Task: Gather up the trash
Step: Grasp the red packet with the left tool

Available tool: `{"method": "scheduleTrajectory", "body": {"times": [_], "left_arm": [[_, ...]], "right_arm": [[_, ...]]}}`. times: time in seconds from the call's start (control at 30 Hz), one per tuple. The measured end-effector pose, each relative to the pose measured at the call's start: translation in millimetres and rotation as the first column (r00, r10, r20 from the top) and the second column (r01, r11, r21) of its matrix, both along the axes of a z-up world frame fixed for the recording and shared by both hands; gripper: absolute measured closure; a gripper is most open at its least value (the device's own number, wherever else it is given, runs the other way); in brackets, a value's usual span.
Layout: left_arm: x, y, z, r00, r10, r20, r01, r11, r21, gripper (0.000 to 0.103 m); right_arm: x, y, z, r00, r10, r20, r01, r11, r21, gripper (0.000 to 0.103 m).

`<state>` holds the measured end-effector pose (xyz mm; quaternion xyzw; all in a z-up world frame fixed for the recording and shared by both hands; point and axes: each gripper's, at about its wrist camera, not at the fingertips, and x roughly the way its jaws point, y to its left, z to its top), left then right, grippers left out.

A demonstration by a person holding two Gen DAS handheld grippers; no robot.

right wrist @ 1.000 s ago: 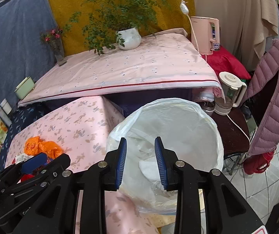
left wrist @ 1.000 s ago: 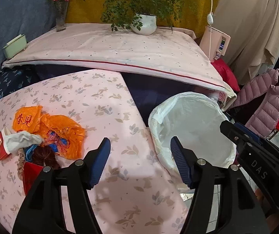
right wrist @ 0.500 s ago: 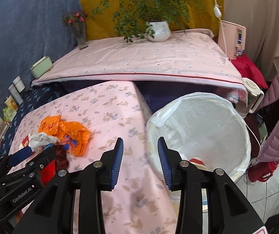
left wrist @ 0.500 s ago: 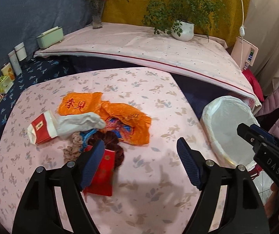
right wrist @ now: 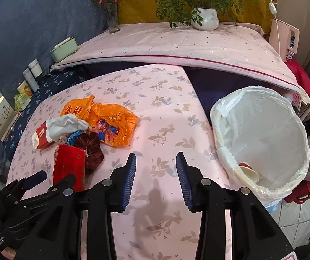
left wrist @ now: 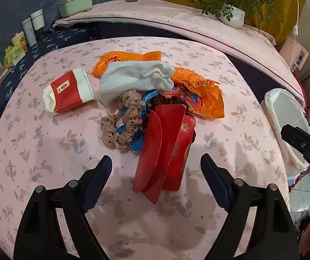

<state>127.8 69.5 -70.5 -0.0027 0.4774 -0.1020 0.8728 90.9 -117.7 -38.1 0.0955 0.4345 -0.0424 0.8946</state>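
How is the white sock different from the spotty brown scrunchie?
The white sock is plain white; the spotty scrunchie is tan with dark dots. The sock is a smooth, folded shape, while the scrunchie is a ruffled, twisty loop. The sock rests partly on the orange bag; the scrunchie lies over a blue strip. Both are soft cloth in the same pile.

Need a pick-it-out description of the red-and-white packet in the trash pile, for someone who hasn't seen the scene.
Start at the pink floral tablecloth and find the trash pile in its middle. The red-and-white packet lies at the pile's left edge, beside the white sock. Unlike the all-red envelopes nearer the camera, it has white ends and a small label on its red face.
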Motion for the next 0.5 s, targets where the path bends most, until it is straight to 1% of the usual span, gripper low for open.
{"method": "scheduleTrajectory", "body": {"times": [0.03,0.07,0.1,0.13,0.17,0.2,0.23,0.27,0.3,0.33,0.37,0.4,0.5], "left_arm": [[1,1,-2,1.000,0.000,-0.004,0.000,1.000,-0.008,0.025],[2,3,-5,1.000,0.001,-0.012,-0.001,1.000,-0.021,0.028],[4,4,-7,1.000,0.000,-0.023,-0.001,0.999,-0.035,0.034],[6,4,-9,0.999,-0.003,-0.035,0.002,0.999,-0.050,0.037],[8,6,-12,0.999,-0.007,-0.054,0.003,0.997,-0.071,0.043],[9,6,-14,0.998,-0.009,-0.068,0.003,0.996,-0.084,0.052],[10,7,-15,0.997,-0.014,-0.077,0.007,0.995,-0.098,0.057],[11,8,-17,0.996,-0.017,-0.084,0.008,0.995,-0.103,0.063],[11,9,-18,0.996,-0.015,-0.084,0.006,0.995,-0.103,0.072],[10,9,-18,0.997,-0.015,-0.082,0.006,0.995,-0.103,0.078],[10,11,-18,0.996,-0.018,-0.082,0.009,0.994,-0.108,0.090],[10,12,-18,0.996,-0.021,-0.087,0.011,0.993,-0.116,0.098],[6,18,-14,0.997,-0.020,-0.074,0.010,0.992,-0.123,0.102]], "right_arm": [[0,3,-2,1.000,0.006,-0.006,-0.006,1.000,-0.001,0.064],[1,7,-4,1.000,0.013,-0.011,-0.013,1.000,-0.003,0.064],[1,9,-6,1.000,0.018,-0.015,-0.018,1.000,-0.003,0.064],[2,12,-7,1.000,0.023,-0.018,-0.023,1.000,-0.004,0.064],[2,14,-9,0.999,0.027,-0.022,-0.027,1.000,-0.005,0.064],[3,15,-10,0.999,0.030,-0.025,-0.031,1.000,-0.005,0.064],[3,16,-10,0.999,0.032,-0.027,-0.032,0.999,-0.006,0.064],[3,18,-11,0.999,0.034,-0.029,-0.035,0.999,-0.007,0.064],[3,19,-12,0.999,0.036,-0.031,-0.036,0.999,-0.008,0.064],[3,20,-12,0.999,0.036,-0.033,-0.036,0.999,-0.009,0.064],[3,21,-12,0.999,0.038,-0.034,-0.038,0.999,-0.009,0.064],[3,23,-12,0.999,0.039,-0.035,-0.040,0.999,-0.010,0.064],[3,28,-12,0.998,0.048,-0.036,-0.049,0.999,-0.014,0.064]]}}
